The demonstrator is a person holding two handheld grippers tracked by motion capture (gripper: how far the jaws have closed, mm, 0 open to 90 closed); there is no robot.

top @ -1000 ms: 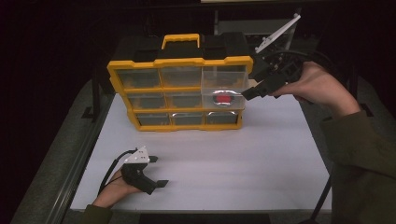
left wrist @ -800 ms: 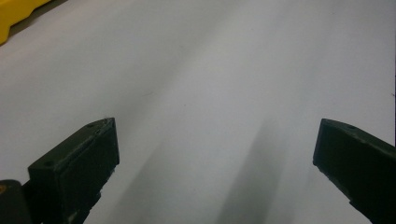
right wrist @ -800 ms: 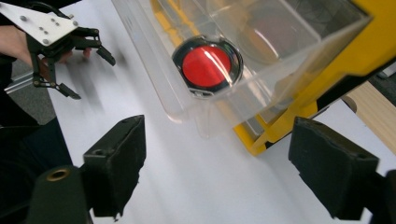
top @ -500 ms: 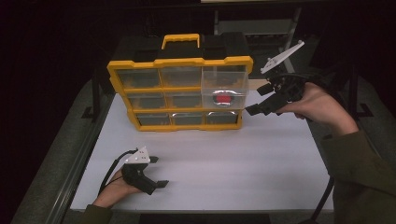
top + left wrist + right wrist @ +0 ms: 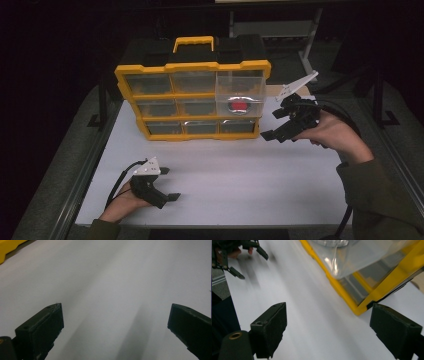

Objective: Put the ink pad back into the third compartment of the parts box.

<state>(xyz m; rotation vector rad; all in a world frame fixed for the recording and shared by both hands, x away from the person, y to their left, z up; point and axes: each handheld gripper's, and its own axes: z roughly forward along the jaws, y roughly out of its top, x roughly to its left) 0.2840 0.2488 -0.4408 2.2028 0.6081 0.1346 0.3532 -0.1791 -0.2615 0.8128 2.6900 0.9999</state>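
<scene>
I'm parking my left gripper (image 5: pixel 167 184) at the near left corner of the white table (image 5: pixel 240 175), lying low on the surface with its jaws spread wide and nothing between them. In the left gripper view I'm just looking across bare tabletop, with a sliver of yellow at the top left corner.

Further out, I'm holding my right gripper (image 5: pixel 274 126) a bit above the table, just off the right end of the yellow organizer box (image 5: pixel 192 100). Its jaws are released, not gripping anything, and they've just been opening wider. In the right gripper view the box's lower yellow corner (image 5: pixel 362 307) is sitting between the jaw tips but farther back, not touching them.

The box is standing upright near the far edge of the table, long axis running left to right, drawer fronts facing me, handle (image 5: pixel 193 42) on top. The clear drawer (image 5: pixel 240 95) at the upper right is sticking out toward me, with something red (image 5: pixel 240 105) inside.

Compared with a second ago: back then my right gripper was up at that clear drawer's right side. Now it's lower and pulled away to the right, down by the box's bottom corner. The left gripper, the box and the drawer are sitting exactly where they were.
</scene>
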